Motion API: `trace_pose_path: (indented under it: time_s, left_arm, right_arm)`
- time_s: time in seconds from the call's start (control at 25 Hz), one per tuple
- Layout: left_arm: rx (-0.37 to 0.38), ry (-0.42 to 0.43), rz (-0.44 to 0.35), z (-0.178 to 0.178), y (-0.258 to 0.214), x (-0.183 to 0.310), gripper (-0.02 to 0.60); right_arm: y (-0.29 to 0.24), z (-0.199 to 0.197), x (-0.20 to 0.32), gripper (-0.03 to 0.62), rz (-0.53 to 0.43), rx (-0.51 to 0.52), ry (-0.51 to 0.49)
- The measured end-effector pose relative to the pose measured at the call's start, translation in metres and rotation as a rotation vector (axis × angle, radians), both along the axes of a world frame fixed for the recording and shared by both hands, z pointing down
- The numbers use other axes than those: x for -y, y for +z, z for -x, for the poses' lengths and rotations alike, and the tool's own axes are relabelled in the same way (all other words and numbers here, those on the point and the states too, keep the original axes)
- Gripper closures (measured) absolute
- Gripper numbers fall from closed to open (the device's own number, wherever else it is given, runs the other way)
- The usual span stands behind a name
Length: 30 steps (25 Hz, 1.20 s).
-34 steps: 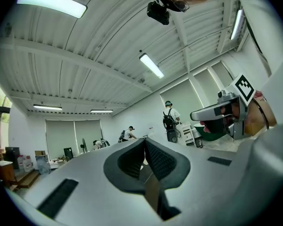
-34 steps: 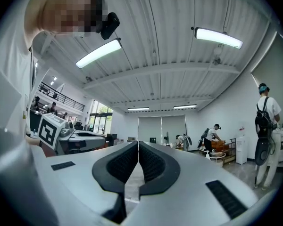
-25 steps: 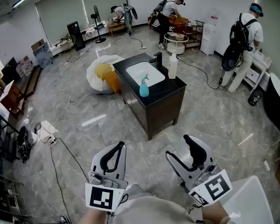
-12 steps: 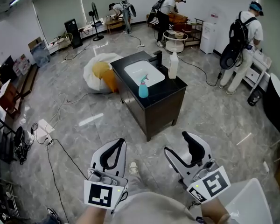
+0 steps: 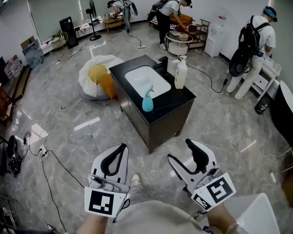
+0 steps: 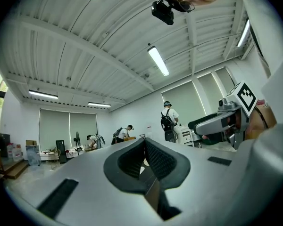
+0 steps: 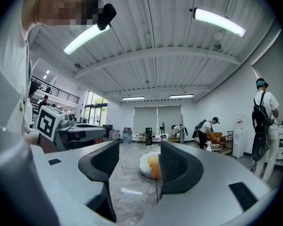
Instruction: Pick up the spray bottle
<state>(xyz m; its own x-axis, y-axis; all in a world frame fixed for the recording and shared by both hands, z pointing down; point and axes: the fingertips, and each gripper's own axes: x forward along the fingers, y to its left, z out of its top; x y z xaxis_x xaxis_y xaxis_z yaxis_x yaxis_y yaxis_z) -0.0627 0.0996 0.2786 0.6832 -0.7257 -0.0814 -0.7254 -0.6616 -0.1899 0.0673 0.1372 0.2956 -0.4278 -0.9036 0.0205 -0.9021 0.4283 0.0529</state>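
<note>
The blue spray bottle (image 5: 147, 100) stands upright on the black sink cabinet (image 5: 171, 112), at the front edge of the white basin (image 5: 146, 79). It shows only in the head view. Both grippers are held low, well short of the cabinet, over the floor. The jaws of my left gripper (image 5: 120, 149) (image 6: 145, 142) are pressed together with nothing between them. My right gripper (image 5: 186, 154) (image 7: 139, 157) stands open and empty, its jaws clearly apart. Each gripper view looks across the room and up at the ceiling.
A tall white bottle (image 5: 180, 73) and a black tap (image 5: 164, 62) stand on the cabinet's far side. A white and yellow bag (image 5: 97, 77) (image 7: 151, 166) lies left of the cabinet. Cables (image 5: 63, 111) cross the floor at left. Several people work along the back wall and at right.
The cabinet and spray bottle have shifted a little left and lower in the head view as the view advanced. Both grippers keep their pose, left shut and right open.
</note>
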Motion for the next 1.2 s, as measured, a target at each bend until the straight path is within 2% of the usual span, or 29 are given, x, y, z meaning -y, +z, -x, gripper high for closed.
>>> trace_pose_path:
  time_s: [0.68, 0.96, 1.2]
  left_arm:
    - [0.045, 0.081, 0.084, 0.007, 0.018, 0.236, 0.561]
    - [0.06, 0.134, 0.14, 0.004, 0.046, 0.296, 0.561]
    - [0.04, 0.153, 0.181, 0.005, 0.064, 0.321, 0.561]
  right_arm:
    - [0.011, 0.006, 0.237, 0.31, 0.057, 0.003, 0.109]
    - [0.038, 0.009, 0.3, 0.31, 0.119, -0.021, 0.145]
    - [0.066, 0.018, 0.326, 0.31, 0.166, -0.025, 0.135]
